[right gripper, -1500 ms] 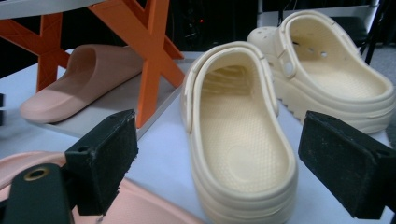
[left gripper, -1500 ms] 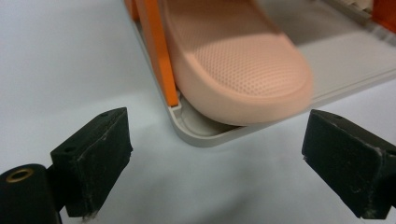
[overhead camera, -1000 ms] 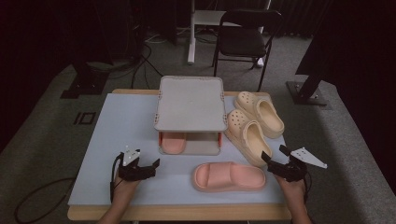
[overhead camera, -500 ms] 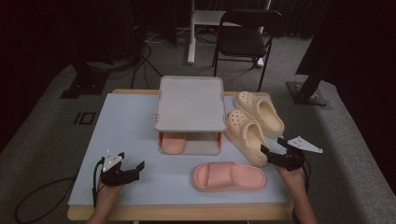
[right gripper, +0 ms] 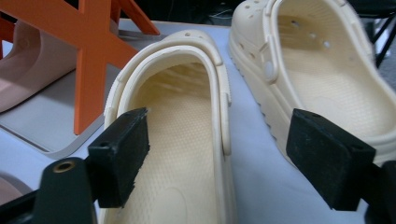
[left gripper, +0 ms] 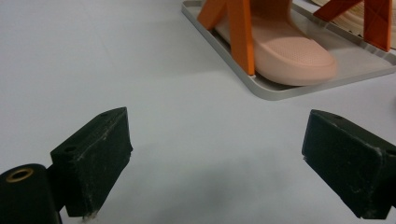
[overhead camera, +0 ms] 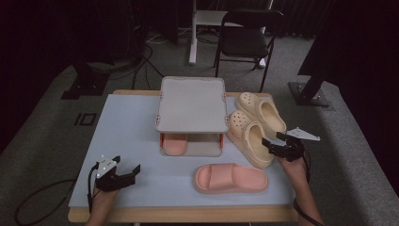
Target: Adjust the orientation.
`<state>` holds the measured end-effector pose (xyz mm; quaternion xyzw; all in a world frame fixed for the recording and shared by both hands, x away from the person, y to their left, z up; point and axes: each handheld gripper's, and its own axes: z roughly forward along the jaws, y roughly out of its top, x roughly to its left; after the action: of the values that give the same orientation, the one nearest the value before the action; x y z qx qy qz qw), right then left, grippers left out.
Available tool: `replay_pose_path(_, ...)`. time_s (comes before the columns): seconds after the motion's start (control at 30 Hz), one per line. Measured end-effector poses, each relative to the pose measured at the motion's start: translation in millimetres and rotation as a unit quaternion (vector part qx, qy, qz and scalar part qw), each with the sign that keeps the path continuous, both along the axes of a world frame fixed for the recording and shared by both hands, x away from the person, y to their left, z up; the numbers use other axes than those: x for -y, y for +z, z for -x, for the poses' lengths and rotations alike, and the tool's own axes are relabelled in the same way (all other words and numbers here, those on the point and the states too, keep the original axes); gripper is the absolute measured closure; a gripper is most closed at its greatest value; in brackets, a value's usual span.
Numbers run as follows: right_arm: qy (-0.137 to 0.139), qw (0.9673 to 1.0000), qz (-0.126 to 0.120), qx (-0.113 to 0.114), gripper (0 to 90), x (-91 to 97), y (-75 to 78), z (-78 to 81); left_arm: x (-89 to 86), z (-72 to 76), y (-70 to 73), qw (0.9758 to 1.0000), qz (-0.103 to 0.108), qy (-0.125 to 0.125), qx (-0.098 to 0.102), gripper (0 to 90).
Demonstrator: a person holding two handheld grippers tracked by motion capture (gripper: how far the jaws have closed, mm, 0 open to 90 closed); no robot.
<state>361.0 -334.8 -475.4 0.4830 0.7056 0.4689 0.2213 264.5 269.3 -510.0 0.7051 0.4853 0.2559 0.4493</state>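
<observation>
Two cream clogs lie side by side at the right of the table, the near clog (overhead camera: 249, 136) (right gripper: 182, 121) and the far clog (overhead camera: 261, 110) (right gripper: 317, 74). My right gripper (overhead camera: 273, 142) (right gripper: 219, 154) is at the near clog's heel. Its jaws have just been closing and still stand open, with the clog's side wall between them, untouched. One pink slide (overhead camera: 230, 178) lies at the front of the table. A second pink slide (overhead camera: 174, 143) (left gripper: 289, 51) sits on the rack's bottom tray (left gripper: 280, 88). My left gripper (overhead camera: 127, 165) (left gripper: 215, 154) is open over bare table at the front left.
The grey shoe rack (overhead camera: 192, 103) with orange supports (right gripper: 91, 51) stands mid-table, just left of the clogs. A black chair (overhead camera: 247, 40) and stand bases are on the floor beyond the table. Bare tabletop stretches along the left side.
My left gripper has slid left along the front of the table. My right gripper has moved away from the person, up to the near clog's heel.
</observation>
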Motion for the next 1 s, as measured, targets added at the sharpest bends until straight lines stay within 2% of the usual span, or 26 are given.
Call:
replay_pose_path(0.03,0.003,1.0,-0.001,-0.001,21.7,-0.1,-0.8,-1.6,-2.9,1.5,-0.2,1.0,0.005,0.004,0.005,8.1)
replay_pose_path(0.13,0.002,1.0,0.003,-0.007,28.9,-2.2,-3.7,-8.4,-5.7,3.1,-0.3,1.0,0.002,0.004,0.005,8.1)
replay_pose_path(0.27,0.004,0.9999,-0.006,-0.012,36.4,-2.2,-5.4,-14.6,-7.5,6.3,-1.0,1.0,-0.004,0.007,0.005,8.1)
replay_pose_path(0.43,0.019,0.9988,0.039,-0.021,45.1,-9.3,-6.3,-24.2,-10.3,9.4,-2.6,1.0,0.002,0.008,0.005,8.1)
replay_pose_path(0.6,0.019,0.9978,0.054,-0.034,55.4,-14.9,-10.3,-36.9,-11.5,14.1,-4.7,0.9999,0.006,0.013,0.005,8.1)
replay_pose_path(0.8,0.025,0.9977,0.044,-0.045,61.7,-19.3,-13.5,-46.7,-13.7,15.7,-4.1,0.9998,0.012,0.017,0.005,8.1)
replay_pose_path(0.93,0.018,0.9974,0.053,-0.046,73.9,-24.7,-16.4,-49.4,-14.8,15.2,-5.0,0.9997,0.016,0.02,0.005,8.1)
replay_pose_path(1.0,0.015,0.9978,0.041,-0.05,76.1,-22.0,-15.6,-50.3,-14.8,14.7,-6.0,0.9997,0.013,0.02,0.005,8.1)
